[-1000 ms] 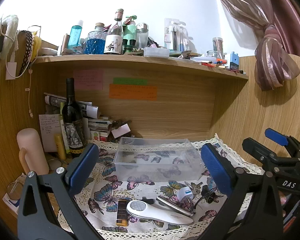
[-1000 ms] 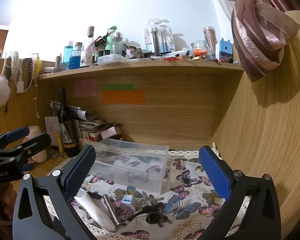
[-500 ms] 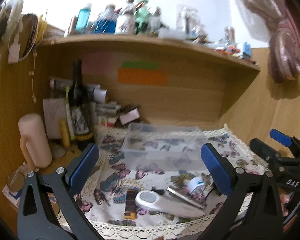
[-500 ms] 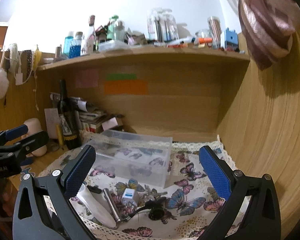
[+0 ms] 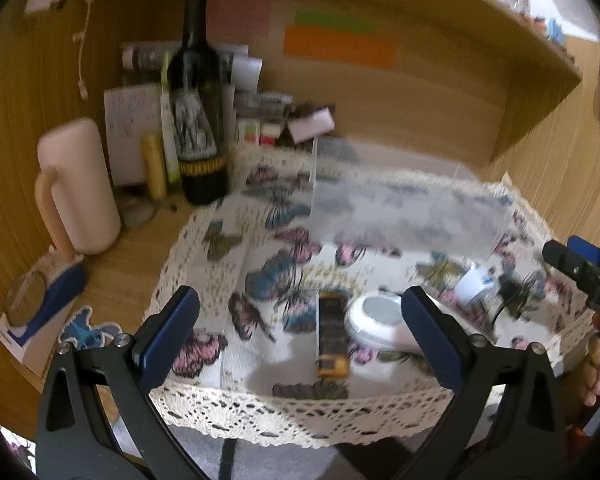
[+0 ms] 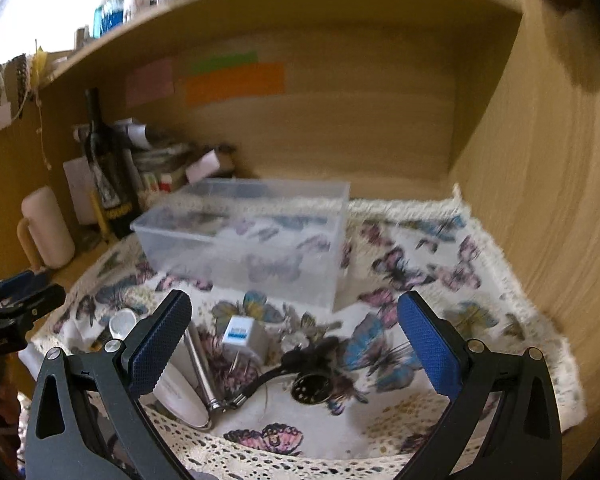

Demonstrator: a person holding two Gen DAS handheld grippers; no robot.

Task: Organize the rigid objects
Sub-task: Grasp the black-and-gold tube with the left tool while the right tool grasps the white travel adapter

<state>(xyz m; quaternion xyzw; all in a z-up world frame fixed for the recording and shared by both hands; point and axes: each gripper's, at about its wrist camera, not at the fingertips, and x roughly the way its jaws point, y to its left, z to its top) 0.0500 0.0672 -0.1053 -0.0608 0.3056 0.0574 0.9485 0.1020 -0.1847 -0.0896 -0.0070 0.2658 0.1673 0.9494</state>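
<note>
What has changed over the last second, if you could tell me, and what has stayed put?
Both the left hand-held gripper and the right hand-held gripper have tipped down and closed in on the items at the cloth's front edge. Neither has grasped anything; both remain open. The clear bin, white device and charger lie as before.

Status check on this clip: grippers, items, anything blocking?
Left gripper open, right gripper open, both empty. Clear bin holds nothing; charger and small items lie loose on cloth. Nothing blocking.
</note>
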